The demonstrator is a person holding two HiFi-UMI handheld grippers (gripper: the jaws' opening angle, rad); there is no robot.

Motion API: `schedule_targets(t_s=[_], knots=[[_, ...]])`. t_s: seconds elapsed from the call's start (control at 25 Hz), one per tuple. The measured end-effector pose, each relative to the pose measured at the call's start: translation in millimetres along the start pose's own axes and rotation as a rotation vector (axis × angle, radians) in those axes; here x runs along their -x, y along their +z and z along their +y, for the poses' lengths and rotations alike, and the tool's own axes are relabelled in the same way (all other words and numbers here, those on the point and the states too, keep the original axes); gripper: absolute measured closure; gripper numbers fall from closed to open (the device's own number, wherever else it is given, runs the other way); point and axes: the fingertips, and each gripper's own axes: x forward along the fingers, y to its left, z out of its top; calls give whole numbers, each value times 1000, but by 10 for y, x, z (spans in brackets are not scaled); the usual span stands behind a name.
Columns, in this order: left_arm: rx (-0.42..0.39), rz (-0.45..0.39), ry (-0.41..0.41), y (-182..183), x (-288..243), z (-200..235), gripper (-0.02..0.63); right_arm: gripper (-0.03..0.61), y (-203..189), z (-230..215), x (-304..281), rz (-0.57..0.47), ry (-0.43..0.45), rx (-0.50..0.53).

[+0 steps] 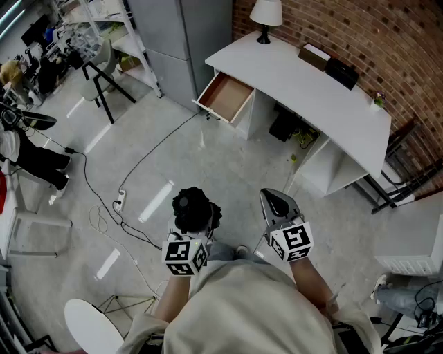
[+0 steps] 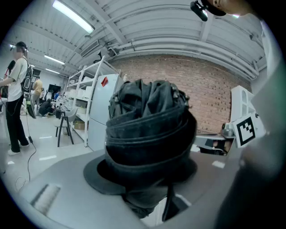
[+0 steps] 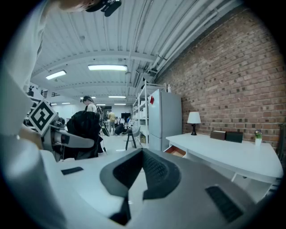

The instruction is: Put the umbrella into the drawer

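A folded black umbrella [image 1: 194, 210] stands bundled between the jaws of my left gripper [image 1: 196, 220], which is shut on it. In the left gripper view the umbrella [image 2: 149, 129] fills the middle and hides the jaw tips. My right gripper [image 1: 277, 206] is shut with nothing in it; its pads [image 3: 154, 170] meet in the right gripper view. The white desk [image 1: 315, 86] stands ahead along the brick wall, and its drawer [image 1: 225, 97] at the left end is pulled open, the wooden inside bare. Both grippers hang well short of the desk, over the floor.
A lamp [image 1: 266, 15] and two boxes [image 1: 330, 65] sit on the desk top. A power cable [image 1: 142, 173] runs across the floor from the desk toward me. A black stool [image 1: 104, 83] and shelving stand at far left, a round white seat [image 1: 93, 325] near my left.
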Motion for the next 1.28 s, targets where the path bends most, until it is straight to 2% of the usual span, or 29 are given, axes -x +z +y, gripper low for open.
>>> schedule_targets(t_s=[0.12, 0.28, 0.68, 0.96, 1.08, 1.28], knots=[[-29, -22, -32, 28, 64, -207, 368, 577, 94, -28, 121, -38, -21, 7], [-52, -50, -18, 29, 171, -330, 368, 578, 158, 59, 226, -60, 8, 36], [-35, -74, 20, 131, 130, -382, 368, 577, 173, -53, 376, -66, 23, 38], [-24, -80, 31, 162, 26, -368, 368, 575, 107, -139, 330, -57, 48, -8], [-24, -83, 35, 173, -73, -340, 368, 475, 73, -176, 255, -52, 64, -27], [-11, -88, 32, 258, -355, -196, 368, 365, 44, -289, -22, -35, 79, -43]])
